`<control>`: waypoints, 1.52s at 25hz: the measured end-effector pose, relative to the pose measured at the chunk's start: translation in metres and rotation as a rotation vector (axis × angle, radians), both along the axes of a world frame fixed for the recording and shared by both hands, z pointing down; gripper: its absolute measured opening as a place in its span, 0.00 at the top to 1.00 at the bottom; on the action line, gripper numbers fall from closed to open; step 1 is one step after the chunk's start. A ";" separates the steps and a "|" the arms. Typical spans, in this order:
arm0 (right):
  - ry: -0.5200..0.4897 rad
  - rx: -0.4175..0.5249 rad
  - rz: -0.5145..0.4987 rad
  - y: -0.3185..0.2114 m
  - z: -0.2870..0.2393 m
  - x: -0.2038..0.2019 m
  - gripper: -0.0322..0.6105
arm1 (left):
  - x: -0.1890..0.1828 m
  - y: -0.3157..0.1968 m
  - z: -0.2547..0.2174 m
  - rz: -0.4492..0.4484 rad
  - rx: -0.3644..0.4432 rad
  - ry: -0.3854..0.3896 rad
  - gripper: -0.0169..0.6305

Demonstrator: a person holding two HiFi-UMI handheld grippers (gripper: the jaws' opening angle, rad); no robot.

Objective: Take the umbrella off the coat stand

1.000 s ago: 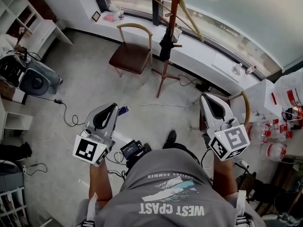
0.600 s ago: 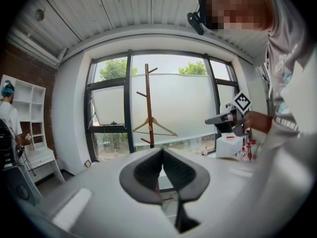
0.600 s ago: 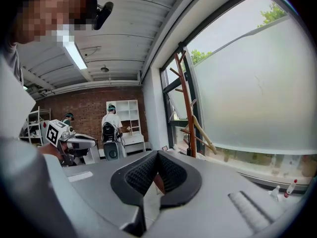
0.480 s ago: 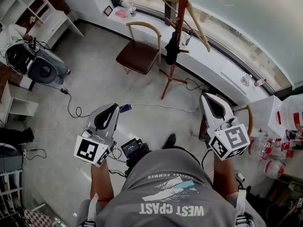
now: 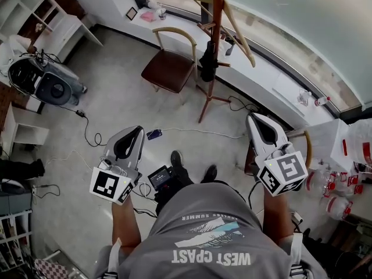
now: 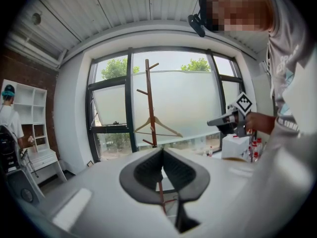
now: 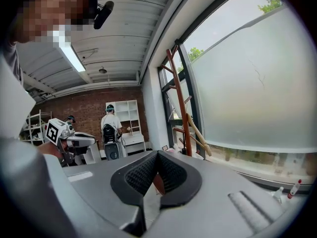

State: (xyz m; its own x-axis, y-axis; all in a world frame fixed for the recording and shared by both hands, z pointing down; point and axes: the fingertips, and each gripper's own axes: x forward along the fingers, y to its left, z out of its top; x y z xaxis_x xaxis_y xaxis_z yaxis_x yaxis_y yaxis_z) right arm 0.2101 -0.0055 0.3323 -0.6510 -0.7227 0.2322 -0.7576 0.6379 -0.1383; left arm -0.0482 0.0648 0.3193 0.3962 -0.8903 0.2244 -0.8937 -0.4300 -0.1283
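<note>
Umbrella (image 5: 208,63) is in neither claw yet. Our left gripper (image 5: 138,131) and right gripper (image 5: 253,118) both have their jaws pressed together with nothing between them, and both are held out ahead of our body, pointing toward the coat stand (image 5: 213,51) and well short of it. From each gripper view we see the stand's pole past the closed tips, so both claws are lined up on it. What has changed over the last second is our own position. A second shoe (image 5: 174,157) has come forward on the side away from the stand, and the whole room has slid a little in the head view, so we are walking in while the grippers keep the same pose. The folded black umbrella hangs against the stand's pole, partway up, below the wooden hanger (image 5: 237,23) that sits on an upper peg. A chair (image 5: 169,68) stands just beside the stand's base. We judge the task to be at the approach. We need more steps toward the stand, and one claw must open before it can close on the umbrella and lift it off its peg.
</note>
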 end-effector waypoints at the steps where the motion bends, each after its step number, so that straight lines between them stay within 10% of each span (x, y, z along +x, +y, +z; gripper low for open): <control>1: 0.004 0.000 0.011 -0.002 0.001 -0.001 0.95 | -0.003 -0.006 0.001 0.009 0.001 0.003 0.97; 38: 0.112 0.015 0.403 -0.083 -0.016 -0.091 0.95 | -0.092 -0.189 0.004 0.426 0.020 0.085 0.97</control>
